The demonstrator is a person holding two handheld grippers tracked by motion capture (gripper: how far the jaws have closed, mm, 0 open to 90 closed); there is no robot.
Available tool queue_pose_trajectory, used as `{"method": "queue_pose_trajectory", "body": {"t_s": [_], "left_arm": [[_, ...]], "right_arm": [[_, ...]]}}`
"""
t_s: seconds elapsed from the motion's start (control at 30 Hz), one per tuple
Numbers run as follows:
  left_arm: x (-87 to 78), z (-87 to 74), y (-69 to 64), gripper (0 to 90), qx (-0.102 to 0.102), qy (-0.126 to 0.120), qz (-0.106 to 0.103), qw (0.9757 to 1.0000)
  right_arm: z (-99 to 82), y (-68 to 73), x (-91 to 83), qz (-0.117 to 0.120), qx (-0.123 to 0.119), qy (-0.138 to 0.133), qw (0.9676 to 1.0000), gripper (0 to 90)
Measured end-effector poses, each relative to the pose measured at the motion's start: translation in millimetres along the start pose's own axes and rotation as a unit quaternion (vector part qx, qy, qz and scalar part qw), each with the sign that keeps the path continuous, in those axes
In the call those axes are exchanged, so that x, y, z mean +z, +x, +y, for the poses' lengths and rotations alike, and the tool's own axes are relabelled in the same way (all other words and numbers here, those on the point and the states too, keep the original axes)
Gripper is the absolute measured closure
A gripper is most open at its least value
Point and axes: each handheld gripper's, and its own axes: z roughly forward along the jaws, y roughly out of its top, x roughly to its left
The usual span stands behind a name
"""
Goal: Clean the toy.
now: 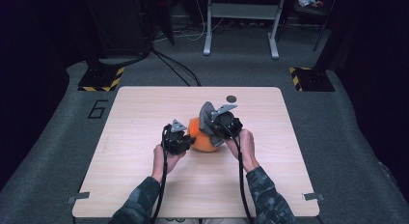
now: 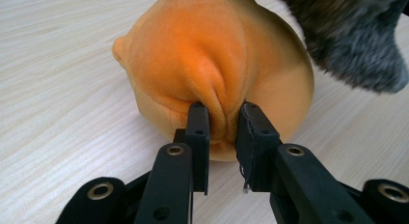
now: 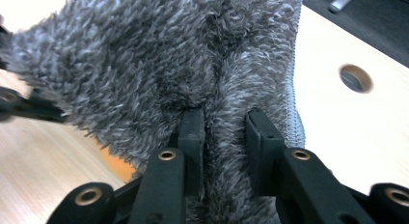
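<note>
Pale wooden bench (image 1: 144, 185) carries the work: a fold of the round orange plush cushion (image 1: 205, 142) is pinched by the left claw (image 1: 185, 137), apparently as an anchor, while the shaggy grey fleece cover (image 1: 207, 117) is clamped in the right claw (image 1: 219, 125), likely for peeling away.

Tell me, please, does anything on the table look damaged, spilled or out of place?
Nothing stands out. The left gripper pinches a fold of the orange plush, which rests on the table, and the right gripper grips the grey furry cloth. I see no tear or spill.
</note>
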Motion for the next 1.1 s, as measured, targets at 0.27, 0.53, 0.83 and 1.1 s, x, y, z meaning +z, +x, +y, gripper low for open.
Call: {"method": "queue_pose_trajectory", "body": {"t_s": [0.27, 0.53, 0.83, 1.1], "left_arm": [[1.5, -1.1, -0.9, 75.5, 0.001, -0.005, -0.002, 1.0], [0.0, 1.8, 0.3, 52.2, 0.025, 0.009, 0.011, 0.9996], [11.8, -1.2, 5.5, 46.7, 0.049, 0.039, 0.012, 0.998], [18.3, -0.8, -4.1, 77.2, 0.061, 0.025, 0.002, 0.9978]], "right_arm": [[-1.5, 3.5, 16.6, -0.001, -0.006, 0.026, 0.9996, 71.1], [-6.6, -0.4, 19.3, 0.002, 0.002, 0.028, 0.9996, 71.4], [-7.7, -5.0, 22.6, 0.001, 0.005, 0.024, 0.9997, 71.6], [-8.9, -10.2, 22.1, -0.008, 0.006, 0.023, 0.9997, 71.1]]}}
